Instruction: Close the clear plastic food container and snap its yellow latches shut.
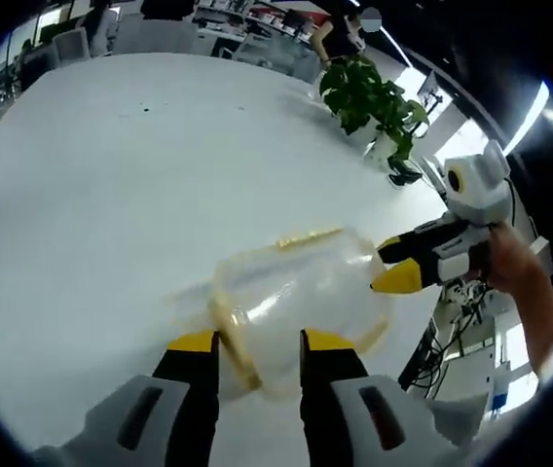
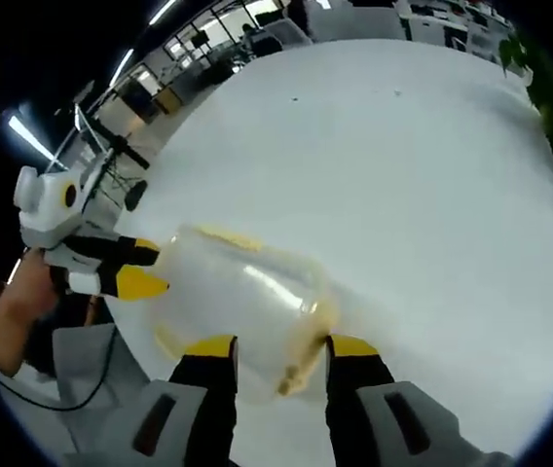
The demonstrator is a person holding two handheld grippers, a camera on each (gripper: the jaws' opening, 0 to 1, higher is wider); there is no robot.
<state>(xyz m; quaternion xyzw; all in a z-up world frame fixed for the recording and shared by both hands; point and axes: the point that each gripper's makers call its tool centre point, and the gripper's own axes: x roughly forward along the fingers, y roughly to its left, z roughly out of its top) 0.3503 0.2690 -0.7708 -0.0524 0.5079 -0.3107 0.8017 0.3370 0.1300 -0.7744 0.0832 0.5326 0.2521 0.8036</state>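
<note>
The clear plastic food container [image 1: 301,282] lies on the white table [image 1: 111,195], blurred, with yellow latch strips along its far edge [image 1: 308,236] and near edge. My left gripper [image 1: 260,345] has its jaws closed in on the near rim and a yellow latch. My right gripper [image 1: 386,265] comes in from the right and pinches the container's opposite side. In the right gripper view, the right gripper [image 2: 281,348] holds the container [image 2: 238,287] by a yellow latch [image 2: 301,365], and the left gripper [image 2: 155,268] grips its left end.
A potted green plant [image 1: 374,97] stands at the table's far right edge and also shows as a plant [image 2: 549,97]. A person's hand [image 1: 515,268] holds the right gripper. Chairs and desks line the room behind the table. The table edge runs close by the container.
</note>
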